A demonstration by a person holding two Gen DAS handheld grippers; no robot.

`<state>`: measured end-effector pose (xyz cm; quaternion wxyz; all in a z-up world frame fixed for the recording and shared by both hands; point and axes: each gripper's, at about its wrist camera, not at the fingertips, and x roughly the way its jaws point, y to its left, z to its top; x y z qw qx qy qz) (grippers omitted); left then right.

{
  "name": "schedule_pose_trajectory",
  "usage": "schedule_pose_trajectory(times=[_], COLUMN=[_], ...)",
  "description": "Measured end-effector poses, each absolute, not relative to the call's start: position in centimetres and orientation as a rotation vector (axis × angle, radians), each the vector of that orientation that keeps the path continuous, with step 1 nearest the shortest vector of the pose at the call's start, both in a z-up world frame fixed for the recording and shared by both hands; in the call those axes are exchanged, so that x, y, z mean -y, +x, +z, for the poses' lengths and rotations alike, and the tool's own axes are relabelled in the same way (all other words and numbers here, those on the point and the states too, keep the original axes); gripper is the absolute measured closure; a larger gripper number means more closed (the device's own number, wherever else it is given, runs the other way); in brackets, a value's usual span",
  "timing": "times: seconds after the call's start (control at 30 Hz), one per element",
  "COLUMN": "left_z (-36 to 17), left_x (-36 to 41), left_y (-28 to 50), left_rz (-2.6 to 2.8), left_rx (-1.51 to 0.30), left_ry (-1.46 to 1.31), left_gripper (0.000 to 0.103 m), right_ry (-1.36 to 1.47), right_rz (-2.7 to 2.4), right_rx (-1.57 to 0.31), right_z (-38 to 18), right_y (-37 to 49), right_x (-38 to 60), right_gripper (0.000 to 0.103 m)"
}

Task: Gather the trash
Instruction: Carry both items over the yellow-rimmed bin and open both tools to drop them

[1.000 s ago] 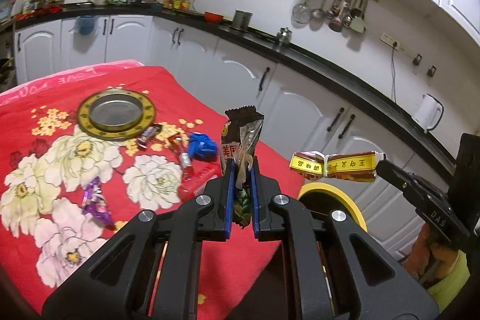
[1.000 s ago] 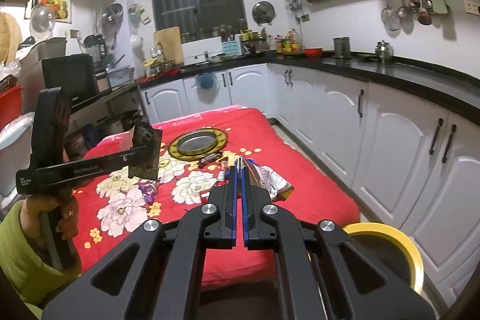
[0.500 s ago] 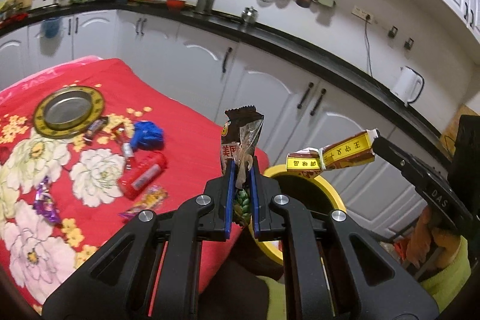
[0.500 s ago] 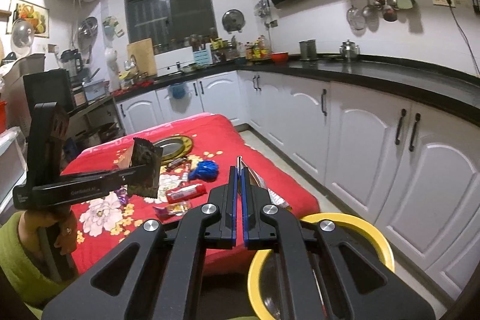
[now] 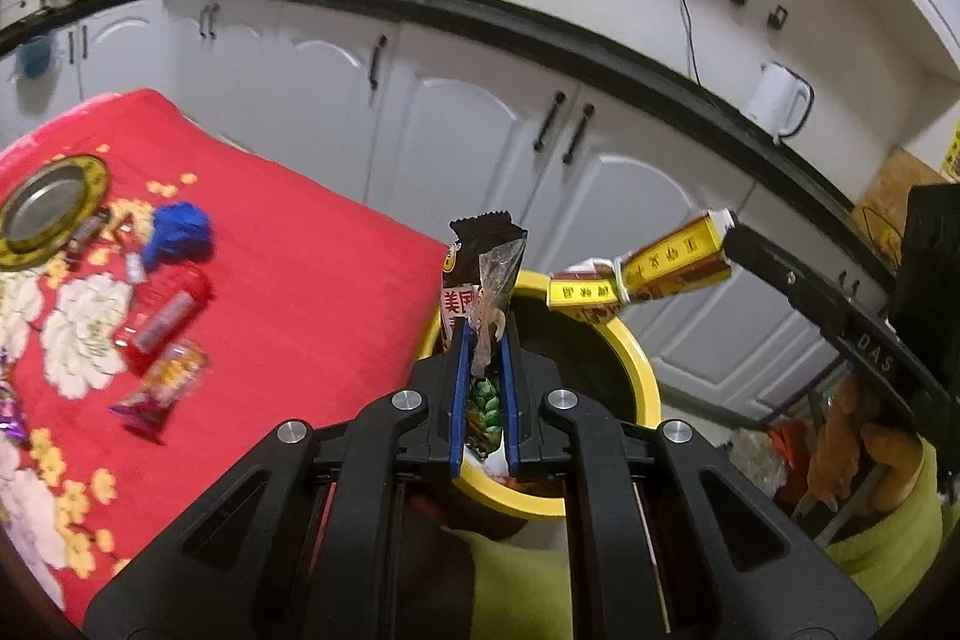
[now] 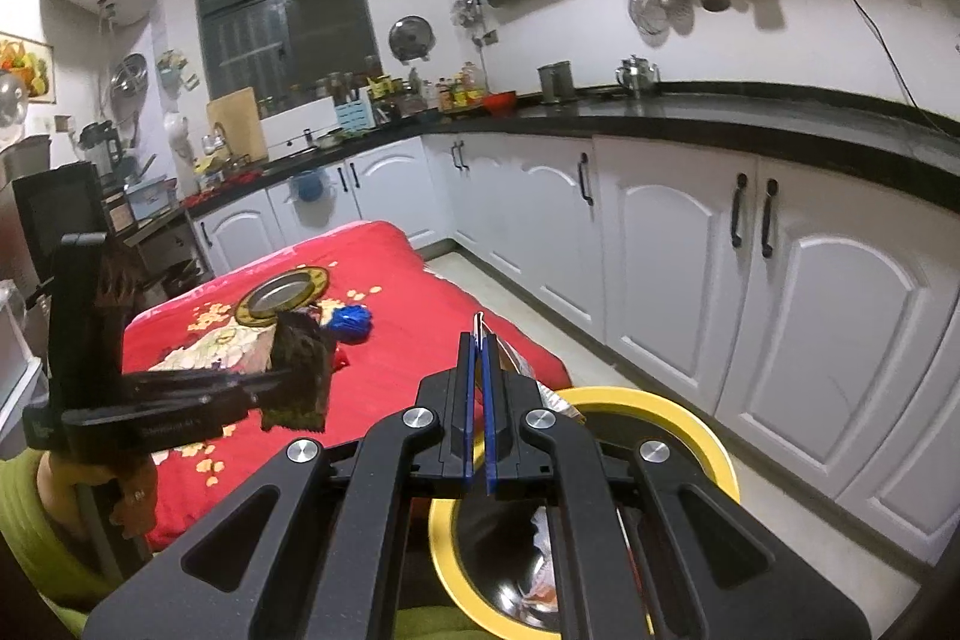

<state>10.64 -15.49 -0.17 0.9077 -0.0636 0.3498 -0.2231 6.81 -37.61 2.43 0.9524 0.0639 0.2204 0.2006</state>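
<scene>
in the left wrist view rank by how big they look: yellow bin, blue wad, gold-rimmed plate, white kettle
1. yellow bin
2. gold-rimmed plate
3. blue wad and white kettle look alike; the kettle is farther off, so unranked.

Glossy plastic wrappers (image 5: 483,268), soft cloth table cover (image 5: 312,280), shiny yellow bin rim (image 5: 636,358).
</scene>
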Motion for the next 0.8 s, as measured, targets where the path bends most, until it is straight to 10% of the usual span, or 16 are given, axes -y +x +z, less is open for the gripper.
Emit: schedule_pose_trajectory(times=[0.8], left_z=[-7.7], left_x=[23.0], left_y=[13.4], left_rz=[-0.625], left_rx=[-0.933], left_ry=[-0.089], left_gripper=[0.098], right_ry=[0.204], right_rz=[0.335], right_rx=[-0.567], right_z=[-2.0], right_y=[8.9], right_x=[42.9], right_gripper=[0.100])
